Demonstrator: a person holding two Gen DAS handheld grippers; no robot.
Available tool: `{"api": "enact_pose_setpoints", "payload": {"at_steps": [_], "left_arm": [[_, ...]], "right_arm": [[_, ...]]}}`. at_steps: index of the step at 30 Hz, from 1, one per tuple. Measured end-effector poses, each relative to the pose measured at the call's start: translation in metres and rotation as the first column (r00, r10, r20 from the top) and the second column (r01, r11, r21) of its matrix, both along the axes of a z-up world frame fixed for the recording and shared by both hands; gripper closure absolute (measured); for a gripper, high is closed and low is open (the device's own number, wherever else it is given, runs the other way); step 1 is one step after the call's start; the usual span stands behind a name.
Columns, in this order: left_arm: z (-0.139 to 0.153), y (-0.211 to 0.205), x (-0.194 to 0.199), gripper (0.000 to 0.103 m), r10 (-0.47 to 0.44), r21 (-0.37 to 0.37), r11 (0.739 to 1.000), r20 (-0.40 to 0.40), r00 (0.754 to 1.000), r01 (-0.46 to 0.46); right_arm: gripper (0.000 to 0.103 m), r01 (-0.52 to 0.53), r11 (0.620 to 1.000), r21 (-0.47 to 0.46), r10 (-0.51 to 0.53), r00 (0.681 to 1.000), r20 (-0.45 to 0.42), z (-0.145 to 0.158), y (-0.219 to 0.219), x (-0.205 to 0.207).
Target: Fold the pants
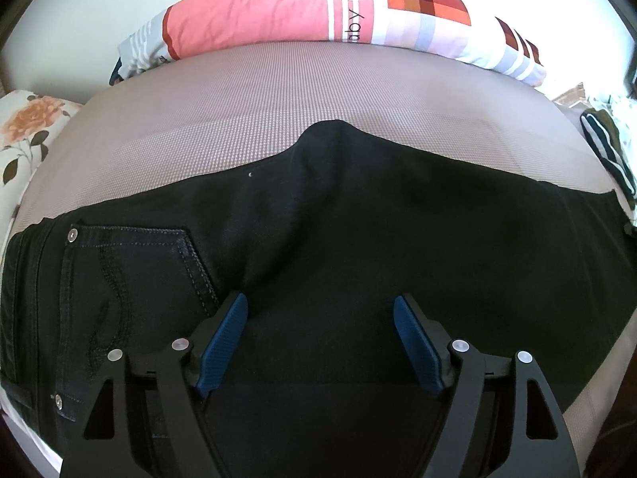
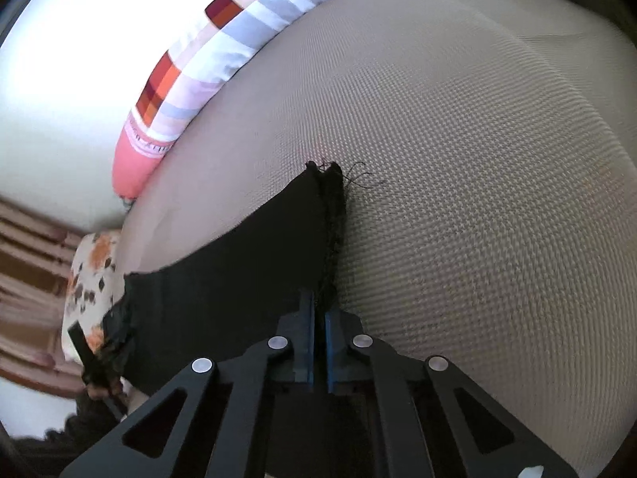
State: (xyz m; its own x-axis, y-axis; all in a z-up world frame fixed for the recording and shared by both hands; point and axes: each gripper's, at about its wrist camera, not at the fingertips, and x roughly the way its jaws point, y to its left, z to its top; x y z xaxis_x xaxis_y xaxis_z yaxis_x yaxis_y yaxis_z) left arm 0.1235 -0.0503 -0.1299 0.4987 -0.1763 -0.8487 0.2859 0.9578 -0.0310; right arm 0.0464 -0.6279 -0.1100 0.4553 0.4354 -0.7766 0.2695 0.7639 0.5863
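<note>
Left wrist view: I'm looking down on the black pants [image 1: 318, 215], spread flat across the tan woven mattress [image 1: 239, 119]. Back pocket [image 1: 131, 263] w/ rivets and contrast stitching sits on the left, crotch point pokes up toward the far side at centre. My left gripper [image 1: 320, 310] hangs over the seat area, blue fingers [image 1: 223, 342] wide apart, nothing between the pads but cloth lying below them; can't tell if the tips touch the fabric. Far edge of the bed: a pink and striped pillow [image 1: 278, 12] w/ lettering and a checked patch. Floral cushion [image 1: 32, 127] at left, some striped dark cloth [image 1: 609, 151] at right edge.

Right wrist view: this one shows what the other doesn't, the leg end. The hem [image 2: 330, 215] w/ loose threads lies on the mattress, and my right gripper [image 2: 318, 314] has its fingers together, clamped on the hem edge of the pants. Same pillow appears upper left, floral cushion lower left. Also only here: the other gripper's black frame [image 2: 85, 346] at the lower left w/ part of a hand below it, blurry. No pocket or waistband visible from this side.
</note>
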Motion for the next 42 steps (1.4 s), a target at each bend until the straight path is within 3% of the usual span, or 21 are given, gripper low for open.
{"api": "enact_pose_setpoints", "payload": {"at_steps": [4, 10, 18, 28, 32, 38, 42], "left_arm": [[0.001, -0.001, 0.001, 0.027, -0.004, 0.005, 1.000, -0.010, 1.000, 0.004], [0.012, 0.005, -0.001, 0.027, -0.013, -0.070, 0.997, 0.001, 1.000, 0.013], [0.033, 0.028, -0.018, 0.027, -0.027, -0.157, 0.987, 0.060, 0.998, 0.036], [0.056, 0.076, -0.025, 0.027, 0.023, -0.274, 0.962, 0.080, 0.997, 0.000], [0.058, 0.088, -0.024, 0.027, 0.018, -0.310, 0.951, 0.064, 0.998, 0.003], [0.061, 0.091, -0.024, 0.027, -0.026, -0.344, 0.938, 0.054, 0.998, 0.043], [0.059, 0.084, -0.020, 0.027, -0.069, -0.384, 0.921, 0.025, 0.997, 0.073]], "right_arm": [[0.098, 0.054, 0.999, -0.004, -0.054, 0.999, 0.006, 0.025, 0.019, -0.002], [0.098, 0.056, 0.998, 0.031, -0.057, 0.997, 0.045, 0.061, 0.067, 0.008], [0.098, -0.080, 0.996, 0.030, 0.078, 0.995, 0.070, 0.089, 0.178, 0.053], [0.098, -0.309, 0.950, 0.041, 0.306, 0.950, 0.058, 0.059, 0.327, 0.112], [0.098, -0.393, 0.919, 0.032, 0.392, 0.920, 0.025, 0.037, 0.382, 0.126], [0.098, -0.512, 0.857, -0.062, 0.510, 0.859, -0.046, 0.009, 0.447, 0.129], [0.083, -0.535, 0.844, -0.035, 0.534, 0.845, -0.035, 0.007, 0.453, 0.131]]}}
